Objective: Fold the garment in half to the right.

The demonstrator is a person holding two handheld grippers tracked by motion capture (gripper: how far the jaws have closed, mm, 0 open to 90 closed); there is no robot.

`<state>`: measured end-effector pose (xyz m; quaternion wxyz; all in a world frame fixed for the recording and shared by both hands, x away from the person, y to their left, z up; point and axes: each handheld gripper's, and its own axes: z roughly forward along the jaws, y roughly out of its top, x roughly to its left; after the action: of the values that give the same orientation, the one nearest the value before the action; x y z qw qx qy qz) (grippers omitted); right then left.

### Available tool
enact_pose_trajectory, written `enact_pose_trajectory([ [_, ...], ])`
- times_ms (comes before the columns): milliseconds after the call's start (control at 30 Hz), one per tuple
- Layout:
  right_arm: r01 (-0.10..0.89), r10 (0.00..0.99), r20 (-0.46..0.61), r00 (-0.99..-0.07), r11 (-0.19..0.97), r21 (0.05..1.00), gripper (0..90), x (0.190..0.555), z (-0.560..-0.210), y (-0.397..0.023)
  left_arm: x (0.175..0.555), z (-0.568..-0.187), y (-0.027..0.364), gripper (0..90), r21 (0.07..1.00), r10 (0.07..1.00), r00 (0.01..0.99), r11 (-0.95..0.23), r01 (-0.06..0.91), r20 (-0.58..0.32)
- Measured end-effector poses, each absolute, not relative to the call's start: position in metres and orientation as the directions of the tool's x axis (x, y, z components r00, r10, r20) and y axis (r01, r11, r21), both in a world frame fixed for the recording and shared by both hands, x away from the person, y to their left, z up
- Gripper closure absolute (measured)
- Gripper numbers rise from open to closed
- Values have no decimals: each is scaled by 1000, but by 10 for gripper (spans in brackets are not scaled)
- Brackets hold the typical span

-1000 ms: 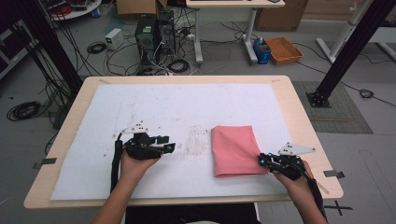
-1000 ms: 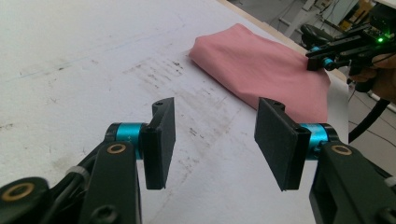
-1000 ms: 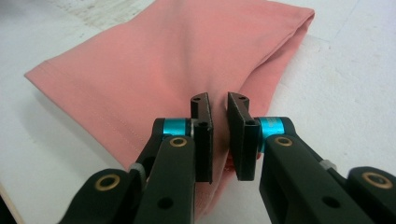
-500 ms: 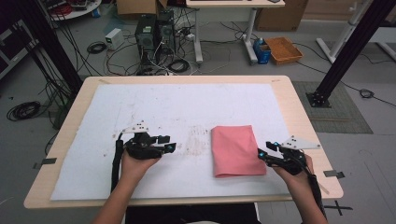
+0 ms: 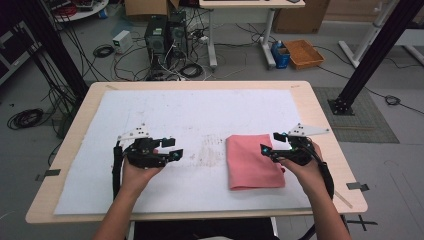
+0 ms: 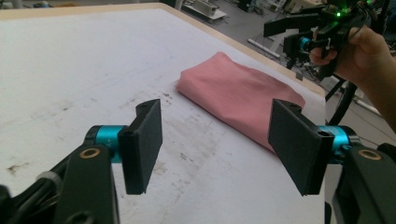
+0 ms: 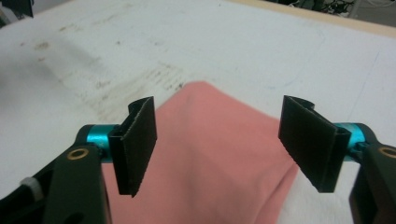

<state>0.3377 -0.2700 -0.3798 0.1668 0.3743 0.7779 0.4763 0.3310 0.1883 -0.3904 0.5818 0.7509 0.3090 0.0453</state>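
Pink cloth (image 5: 252, 161), folded flat, roughly rectangular, edges seemingly soft

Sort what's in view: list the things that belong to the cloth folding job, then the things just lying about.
Job:
folded pink cloth
left claw, open
right claw, open above the cloth
white table cover

Lying about:
orange tray on the floor
computer towers
floor cables

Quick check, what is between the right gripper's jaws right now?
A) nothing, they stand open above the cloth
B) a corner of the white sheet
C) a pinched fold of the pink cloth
A: the right gripper has its jaws apart, with the pink cloth lying flat below them.
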Motion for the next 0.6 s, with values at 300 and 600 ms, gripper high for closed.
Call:
enact_pose_trajectory([
  [300, 457, 750, 125, -650, 254, 853, 236, 345, -397, -278, 329, -389, 199, 274, 905, 567, 792, -181, 386, -225],
  [600, 468, 753, 128, -646, 257, 845, 225, 351, -399, -279, 327, -393, 202, 244, 900, 584, 787, -207, 384, -201],
])
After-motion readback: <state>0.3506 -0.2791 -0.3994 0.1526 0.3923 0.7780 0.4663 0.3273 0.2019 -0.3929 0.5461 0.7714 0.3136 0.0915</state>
